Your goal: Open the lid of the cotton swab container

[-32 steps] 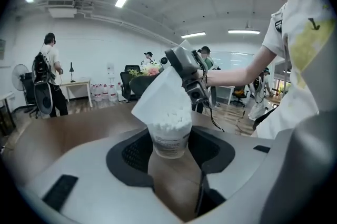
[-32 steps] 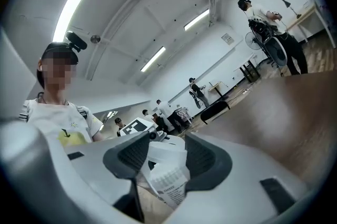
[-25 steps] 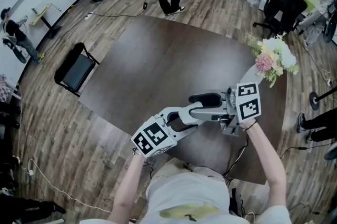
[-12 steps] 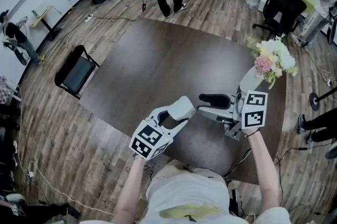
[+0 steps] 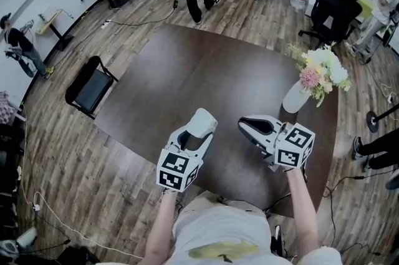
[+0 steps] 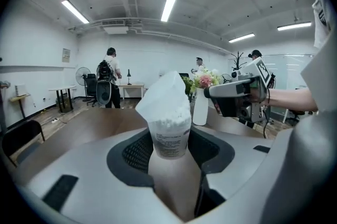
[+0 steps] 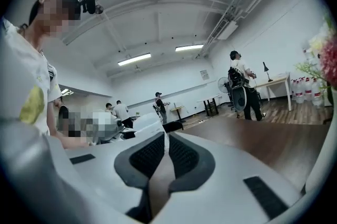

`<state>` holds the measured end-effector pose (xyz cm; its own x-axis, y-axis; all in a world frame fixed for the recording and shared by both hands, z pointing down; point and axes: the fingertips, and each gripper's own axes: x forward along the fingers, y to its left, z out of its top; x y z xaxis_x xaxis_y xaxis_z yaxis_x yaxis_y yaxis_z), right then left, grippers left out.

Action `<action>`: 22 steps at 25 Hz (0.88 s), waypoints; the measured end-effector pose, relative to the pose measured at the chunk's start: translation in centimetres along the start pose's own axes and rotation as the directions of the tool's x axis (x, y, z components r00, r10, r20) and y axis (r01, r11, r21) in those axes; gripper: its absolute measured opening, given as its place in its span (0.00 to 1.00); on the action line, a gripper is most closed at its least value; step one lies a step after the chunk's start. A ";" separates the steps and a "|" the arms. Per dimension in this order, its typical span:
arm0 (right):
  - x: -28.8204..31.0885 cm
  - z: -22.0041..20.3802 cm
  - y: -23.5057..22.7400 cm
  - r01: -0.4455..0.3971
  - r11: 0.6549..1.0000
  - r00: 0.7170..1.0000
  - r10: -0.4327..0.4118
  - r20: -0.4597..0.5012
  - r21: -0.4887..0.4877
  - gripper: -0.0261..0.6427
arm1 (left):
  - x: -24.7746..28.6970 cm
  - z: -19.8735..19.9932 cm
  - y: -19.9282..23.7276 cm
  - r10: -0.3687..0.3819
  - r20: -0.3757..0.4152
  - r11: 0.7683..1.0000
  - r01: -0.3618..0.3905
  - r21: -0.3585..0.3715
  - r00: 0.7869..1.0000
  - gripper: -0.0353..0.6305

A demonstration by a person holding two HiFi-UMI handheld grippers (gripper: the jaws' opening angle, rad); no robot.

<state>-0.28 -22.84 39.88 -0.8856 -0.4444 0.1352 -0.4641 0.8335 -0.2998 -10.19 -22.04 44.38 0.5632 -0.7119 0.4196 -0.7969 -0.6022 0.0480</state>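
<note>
Left gripper (image 5: 198, 131) fingers clamped on the cotton swab container (image 6: 169, 128) above the bench (image 5: 187, 70), right gripper (image 5: 249, 126) nearby, apart, its fingers were closing, nothing between them.

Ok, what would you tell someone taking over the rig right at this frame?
Left tongs: clamped on the cotton swab container, over the table.
Right tongs: closing, nothing between them, clear of the container.
Done: the lid looks tipped up, apparently open.
Left: probably just check that the lid is fully open.
</note>
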 end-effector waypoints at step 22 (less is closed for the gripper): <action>-3.8 -0.4 -4.1 0.314 0.949 0.931 -0.300 0.210 -0.038 0.07 | -0.7 -0.2 3.2 0.254 0.056 0.966 -0.249 -0.075 0.966 0.38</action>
<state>5.01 -24.45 41.03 -0.6805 -0.7325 0.0174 -0.7193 0.6633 -0.2062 -13.15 -23.41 44.45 0.3539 -0.8605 0.3663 -0.9262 -0.3769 0.0094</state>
